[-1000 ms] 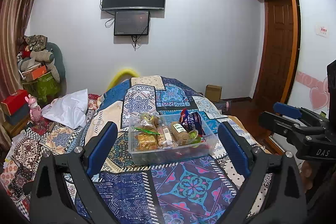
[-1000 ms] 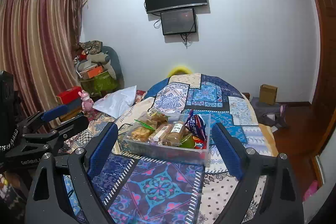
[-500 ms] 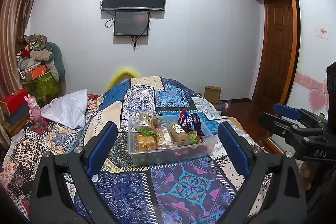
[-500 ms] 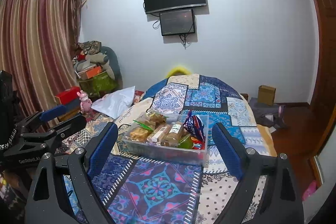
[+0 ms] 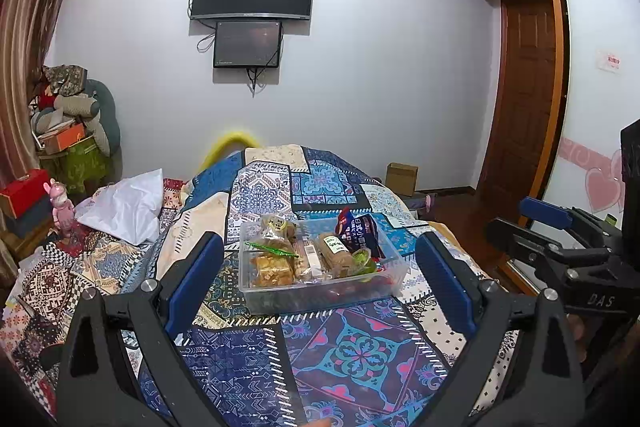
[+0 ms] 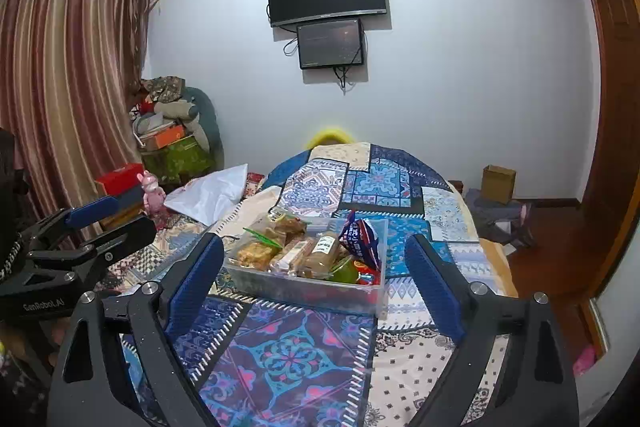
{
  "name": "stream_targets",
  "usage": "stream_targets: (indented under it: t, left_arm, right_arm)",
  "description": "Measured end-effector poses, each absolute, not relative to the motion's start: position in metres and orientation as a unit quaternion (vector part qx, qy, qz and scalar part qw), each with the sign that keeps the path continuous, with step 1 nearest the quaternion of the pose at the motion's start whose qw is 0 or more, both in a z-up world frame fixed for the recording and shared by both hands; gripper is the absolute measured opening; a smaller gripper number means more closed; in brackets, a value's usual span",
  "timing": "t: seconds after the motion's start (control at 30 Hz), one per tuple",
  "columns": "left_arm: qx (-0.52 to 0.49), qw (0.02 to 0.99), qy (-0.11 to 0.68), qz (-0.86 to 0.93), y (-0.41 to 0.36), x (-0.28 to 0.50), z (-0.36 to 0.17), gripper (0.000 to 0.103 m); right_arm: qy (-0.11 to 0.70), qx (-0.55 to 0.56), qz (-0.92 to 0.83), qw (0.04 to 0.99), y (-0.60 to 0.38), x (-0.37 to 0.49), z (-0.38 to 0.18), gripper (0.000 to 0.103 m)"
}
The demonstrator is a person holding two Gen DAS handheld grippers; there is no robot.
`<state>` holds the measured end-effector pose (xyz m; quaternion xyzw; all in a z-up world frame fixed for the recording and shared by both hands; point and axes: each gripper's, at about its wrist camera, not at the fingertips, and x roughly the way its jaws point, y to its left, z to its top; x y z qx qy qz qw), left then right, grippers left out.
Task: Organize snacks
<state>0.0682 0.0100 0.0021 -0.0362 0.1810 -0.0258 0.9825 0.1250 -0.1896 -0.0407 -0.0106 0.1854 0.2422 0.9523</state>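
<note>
A clear plastic bin (image 5: 320, 293) (image 6: 304, 287) stands on the patchwork bedspread, filled with several wrapped snacks. A blue snack bag (image 5: 358, 229) (image 6: 360, 239) stands upright at its right end, pastry packs (image 5: 272, 265) (image 6: 256, 249) lie at its left end. My left gripper (image 5: 320, 267) is open and empty, held short of the bin; it also shows in the right wrist view (image 6: 108, 223). My right gripper (image 6: 316, 267) is open and empty, short of the bin, and shows at the right of the left wrist view (image 5: 532, 223).
The patchwork bedspread (image 5: 352, 347) covers the bed. A white pillow (image 5: 124, 207) and a pink toy (image 5: 62, 205) lie to the left. Piled boxes and bedding (image 6: 172, 131) stand by the curtain. A cardboard box (image 6: 498, 183) sits on the floor at right.
Both views have drifted slightly back and up from the bin; the bin sits a little lower and smaller in frame. Both grippers stay open.
</note>
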Motion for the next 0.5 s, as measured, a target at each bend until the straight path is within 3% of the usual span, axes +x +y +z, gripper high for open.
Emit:
stream_targets:
  t: [0.1,0.5]
  left_arm:
    - [-0.036,0.982,0.182,-0.024,0.0108,0.0688,0.0012,0.097]
    - [-0.035,0.982,0.184,-0.026,0.0086,0.0696,-0.0023,0.097]
  right_arm:
    - [0.177,-0.013,0.235,0.956,-0.1897,0.1222,-0.0405,0.102]
    - [0.179,-0.023,0.226,0.957,-0.1856,0.1238,-0.0434,0.103]
